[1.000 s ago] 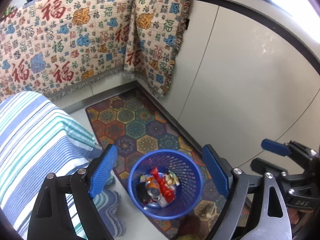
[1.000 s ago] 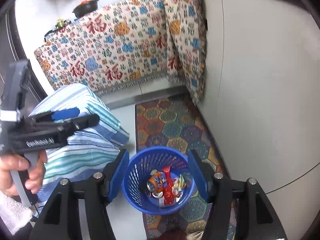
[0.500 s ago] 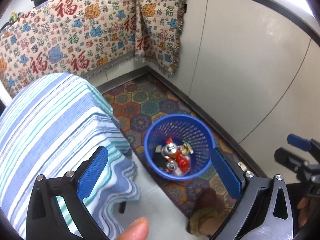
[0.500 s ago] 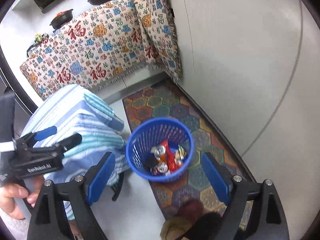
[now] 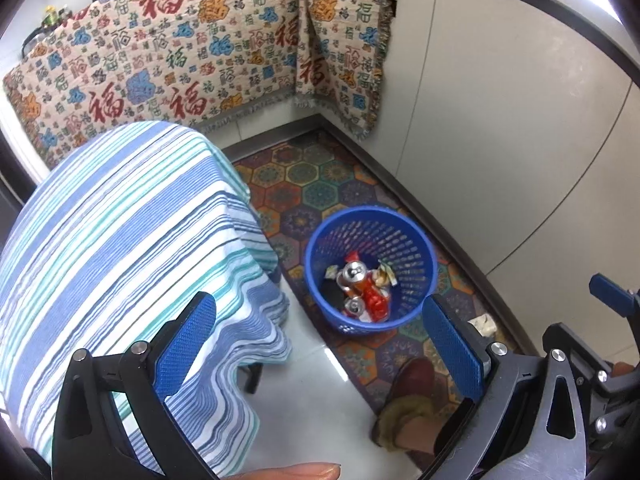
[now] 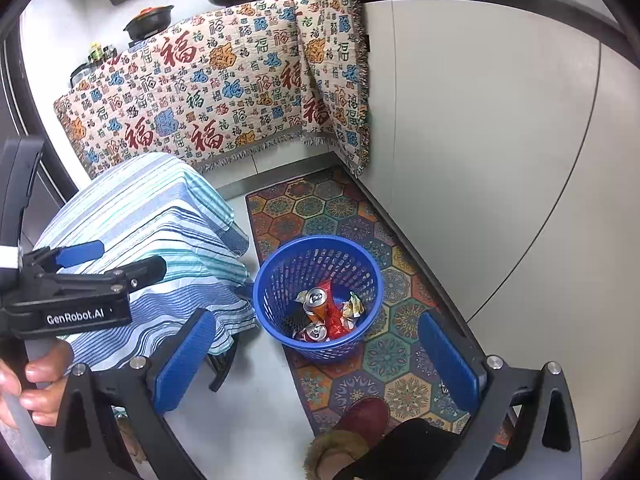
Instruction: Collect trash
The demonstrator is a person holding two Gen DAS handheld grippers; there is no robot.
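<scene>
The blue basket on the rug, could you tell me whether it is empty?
Not empty: the blue basket holds cans and wrappers.

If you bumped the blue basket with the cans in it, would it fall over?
Probably it would slide or wobble first. The blue basket is thin plastic mesh, holding only crushed cans and wrappers, so it likely weighs little. It narrows toward its base, and it sits on the patterned rug, so a hard bump could tip it.
</scene>
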